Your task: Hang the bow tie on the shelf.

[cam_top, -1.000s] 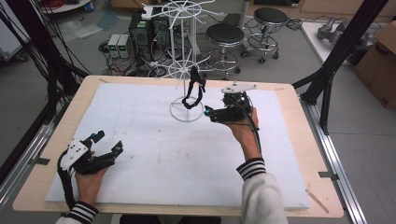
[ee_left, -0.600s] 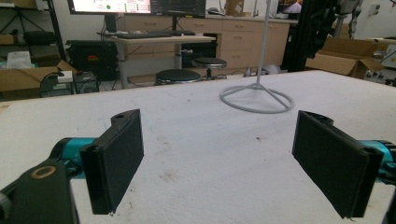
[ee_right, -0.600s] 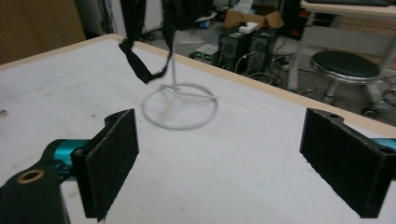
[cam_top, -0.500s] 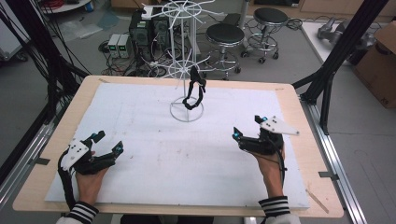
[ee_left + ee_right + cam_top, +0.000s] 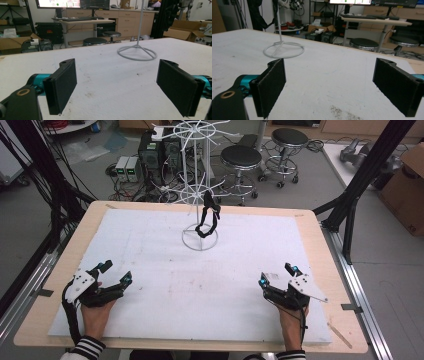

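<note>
Worktop: a wooden board covered by a white sheet, seen from the high view; scuff marks are seen on the sheet near its middle.
Wire stand: a white tiered rack set on a ring base, placed at 12 o'clock on the sheet, well apart from both hands; its ring base is also seen in the left gripper view and the right gripper view.
Black strap: hung from a lower arm of the stand, its loop draped down just above the ring base.
Left hand-held gripper: held at 8 o'clock near the sheet's front edge, jaws spread wide apart with nothing between them; bare sheet is seen between the pads.
Right hand-held gripper: held at 4 o'clock, jaws likewise spread wide and nothing grasped; bare sheet is seen between the pads.
Stools: two black round stools are seen on the floor beyond the worktop's far edge.
</note>
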A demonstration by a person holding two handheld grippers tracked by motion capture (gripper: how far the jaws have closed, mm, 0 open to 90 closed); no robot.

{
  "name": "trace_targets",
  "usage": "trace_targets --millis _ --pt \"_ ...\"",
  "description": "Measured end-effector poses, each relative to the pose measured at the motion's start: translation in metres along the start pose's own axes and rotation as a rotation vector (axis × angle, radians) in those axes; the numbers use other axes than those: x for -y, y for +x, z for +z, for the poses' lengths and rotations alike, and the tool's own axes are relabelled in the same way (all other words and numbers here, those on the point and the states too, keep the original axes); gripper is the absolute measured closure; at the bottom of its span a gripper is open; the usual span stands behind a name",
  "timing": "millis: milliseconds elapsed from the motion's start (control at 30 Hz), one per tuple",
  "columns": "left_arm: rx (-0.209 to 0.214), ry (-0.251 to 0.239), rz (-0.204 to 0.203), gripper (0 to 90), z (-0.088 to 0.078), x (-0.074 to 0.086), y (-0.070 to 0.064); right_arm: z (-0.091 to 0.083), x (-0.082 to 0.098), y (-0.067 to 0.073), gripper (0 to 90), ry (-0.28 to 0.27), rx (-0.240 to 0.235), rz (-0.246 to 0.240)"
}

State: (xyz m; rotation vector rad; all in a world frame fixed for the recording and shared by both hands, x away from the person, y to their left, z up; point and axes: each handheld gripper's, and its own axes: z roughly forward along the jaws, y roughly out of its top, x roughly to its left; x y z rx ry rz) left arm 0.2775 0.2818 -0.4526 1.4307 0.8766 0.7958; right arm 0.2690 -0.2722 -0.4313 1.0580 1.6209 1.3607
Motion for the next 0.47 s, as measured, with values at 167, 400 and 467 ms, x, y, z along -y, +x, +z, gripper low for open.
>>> trace_targets --millis 167,400,467 --pt "0.0 0.001 0.001 16.9 0.0 0.0 0.0 -0.003 0.009 0.0 10.5 -0.047 0.026 -0.003" --pt "0.001 -0.003 0.003 16.9 -0.001 0.0 0.0 -0.003 0.021 0.0 10.5 -0.039 0.064 0.003" --pt "-0.001 -0.007 0.003 16.8 -0.001 0.0 0.0 -0.003 0.021 0.001 10.5 -0.038 0.065 0.002"
